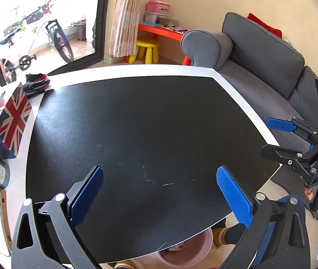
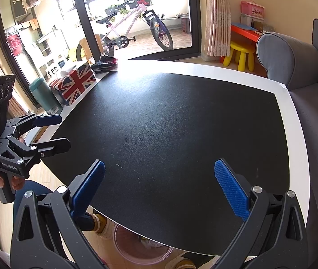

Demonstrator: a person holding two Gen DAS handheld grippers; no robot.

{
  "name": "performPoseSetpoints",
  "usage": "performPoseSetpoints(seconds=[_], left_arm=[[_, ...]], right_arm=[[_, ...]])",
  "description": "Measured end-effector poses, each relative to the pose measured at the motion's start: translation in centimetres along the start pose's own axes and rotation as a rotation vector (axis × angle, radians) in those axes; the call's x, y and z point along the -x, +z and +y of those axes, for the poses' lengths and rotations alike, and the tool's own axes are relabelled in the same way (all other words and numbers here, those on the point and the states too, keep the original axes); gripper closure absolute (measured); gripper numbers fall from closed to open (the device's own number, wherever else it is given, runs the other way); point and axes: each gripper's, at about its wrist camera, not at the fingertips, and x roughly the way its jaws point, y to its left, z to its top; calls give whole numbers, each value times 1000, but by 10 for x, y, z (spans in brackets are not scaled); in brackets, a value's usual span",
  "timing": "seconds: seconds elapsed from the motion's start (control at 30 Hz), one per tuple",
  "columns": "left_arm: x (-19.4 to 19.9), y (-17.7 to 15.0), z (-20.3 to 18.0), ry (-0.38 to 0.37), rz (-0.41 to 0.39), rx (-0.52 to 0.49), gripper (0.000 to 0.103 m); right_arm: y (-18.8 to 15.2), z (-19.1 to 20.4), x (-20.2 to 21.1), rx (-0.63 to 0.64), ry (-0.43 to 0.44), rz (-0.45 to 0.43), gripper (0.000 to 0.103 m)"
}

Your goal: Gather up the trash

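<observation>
A: Both spread wide and empty, left hand-held gripper [image 1: 160, 192] and right hand-held gripper [image 2: 159, 188]; where's the trash?

B: Below them, inside the translucent pink plastic bin [image 2: 123, 250], under the black worktop [image 1: 136, 123]; lingering crumbs could get missed

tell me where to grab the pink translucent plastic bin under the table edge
Grip the rim of the pink translucent plastic bin, coming from above on the near side. It stands upright with its mouth open, and the black mat overhangs its far part, so only the near rim is reachable.
</observation>
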Motion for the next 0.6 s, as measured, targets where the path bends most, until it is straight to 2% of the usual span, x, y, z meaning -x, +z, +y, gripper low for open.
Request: performPoseSetpoints(seconds=[0.6], left_arm=[[-1,2,-1,-9,5,-1,6]], right_arm=[[0,1,-1,-2,0,3,6]])
